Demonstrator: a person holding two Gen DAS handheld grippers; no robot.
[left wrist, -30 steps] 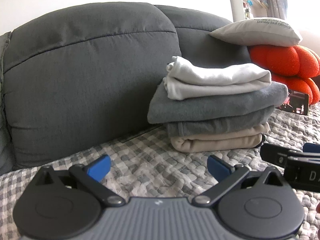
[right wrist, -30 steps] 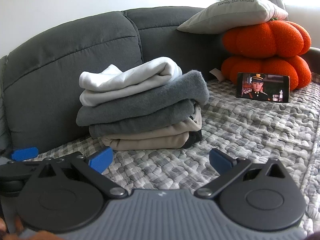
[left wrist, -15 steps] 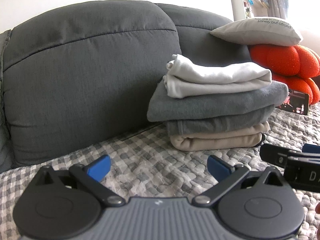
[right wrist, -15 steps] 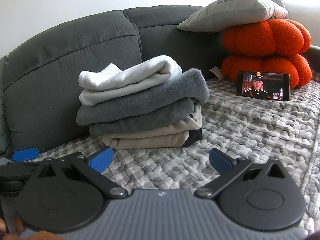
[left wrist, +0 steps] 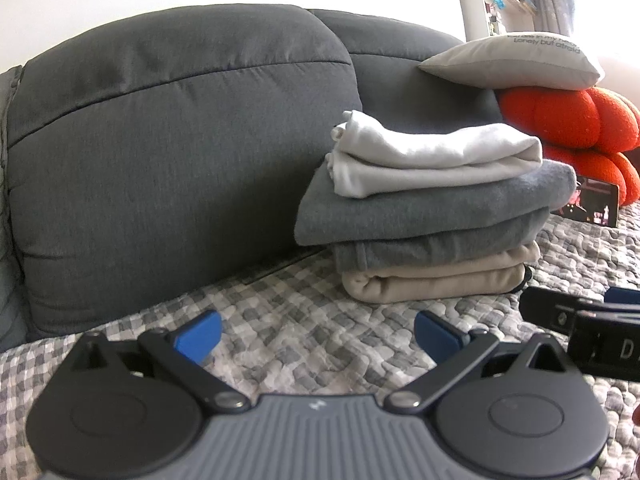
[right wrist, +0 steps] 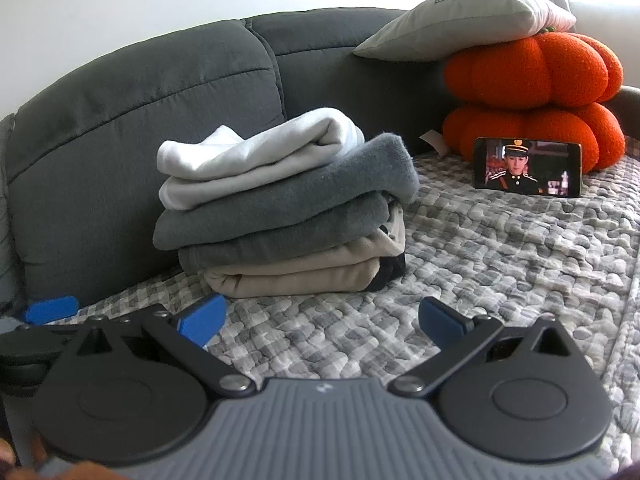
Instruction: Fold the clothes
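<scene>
Both grippers' fingers apart, empty: left gripper (left wrist: 316, 332), right gripper (right wrist: 320, 320). Folded stack (right wrist: 280, 208) rear hidden.

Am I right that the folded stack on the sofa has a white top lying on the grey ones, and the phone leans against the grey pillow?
Not quite. The white top does lie on the grey ones, but the phone leans against the orange cushion. The grey pillow sits higher, atop that cushion. The right wrist view shows it.
</scene>
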